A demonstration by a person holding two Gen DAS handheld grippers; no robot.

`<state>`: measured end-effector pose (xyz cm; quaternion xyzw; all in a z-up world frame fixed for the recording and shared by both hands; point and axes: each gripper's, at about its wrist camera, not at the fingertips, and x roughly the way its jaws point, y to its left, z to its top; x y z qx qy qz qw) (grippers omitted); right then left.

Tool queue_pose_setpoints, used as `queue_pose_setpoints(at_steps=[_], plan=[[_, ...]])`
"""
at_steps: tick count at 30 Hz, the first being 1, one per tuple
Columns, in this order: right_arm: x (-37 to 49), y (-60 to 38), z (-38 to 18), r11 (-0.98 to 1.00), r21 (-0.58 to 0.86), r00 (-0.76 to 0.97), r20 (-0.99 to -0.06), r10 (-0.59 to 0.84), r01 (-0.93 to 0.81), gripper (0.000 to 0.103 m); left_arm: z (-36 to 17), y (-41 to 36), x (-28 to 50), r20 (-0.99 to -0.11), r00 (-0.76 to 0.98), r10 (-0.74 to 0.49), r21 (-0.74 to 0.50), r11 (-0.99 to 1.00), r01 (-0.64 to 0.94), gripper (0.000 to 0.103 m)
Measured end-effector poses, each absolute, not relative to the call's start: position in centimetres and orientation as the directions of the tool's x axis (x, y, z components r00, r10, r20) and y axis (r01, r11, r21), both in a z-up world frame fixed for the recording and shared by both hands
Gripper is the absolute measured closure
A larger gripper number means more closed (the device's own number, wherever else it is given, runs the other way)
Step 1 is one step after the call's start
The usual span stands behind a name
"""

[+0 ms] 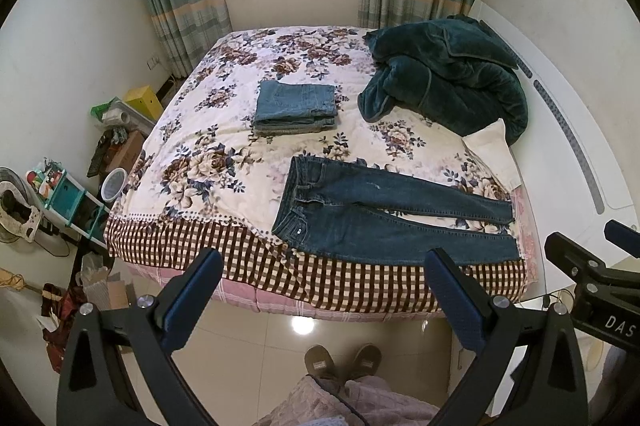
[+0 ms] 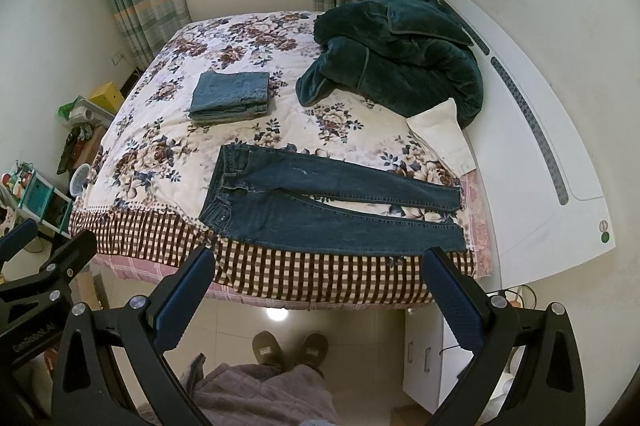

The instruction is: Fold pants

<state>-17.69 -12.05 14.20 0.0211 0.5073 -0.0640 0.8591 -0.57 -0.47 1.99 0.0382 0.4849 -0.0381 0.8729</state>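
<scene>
A: What does the left camera see?
B: The left gripper (image 1: pixel 324 270) is wide open, holding nothing. The dark jeans (image 1: pixel 384 214) lie flat on the bed (image 1: pixel 192 161), at 12 o'clock from it.
A: And the right camera?
B: The right gripper (image 2: pixel 320 268) is wide open too. The jeans (image 2: pixel 320 205) lie at 12 o'clock, folded jeans (image 2: pixel 230 95) at 11.

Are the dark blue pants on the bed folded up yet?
No, spread flat. The dark jeans lie with both legs stretched out, near the bed's front edge.

Both wrist views look down from the bedside, sharing the bed (image 1: pixel 192 129)
</scene>
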Motion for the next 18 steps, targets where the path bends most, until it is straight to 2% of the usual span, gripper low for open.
queue_pose_setpoints(at_steps=[18], plan=[[-17.61, -11.92, 14.52, 0.991, -0.038, 0.476, -0.874, -0.094, 0.125, 0.000, 2.47, -0.09, 0.05, -0.848, 0.527, -0.051, -0.002, 0.996, 0.093, 0.000]])
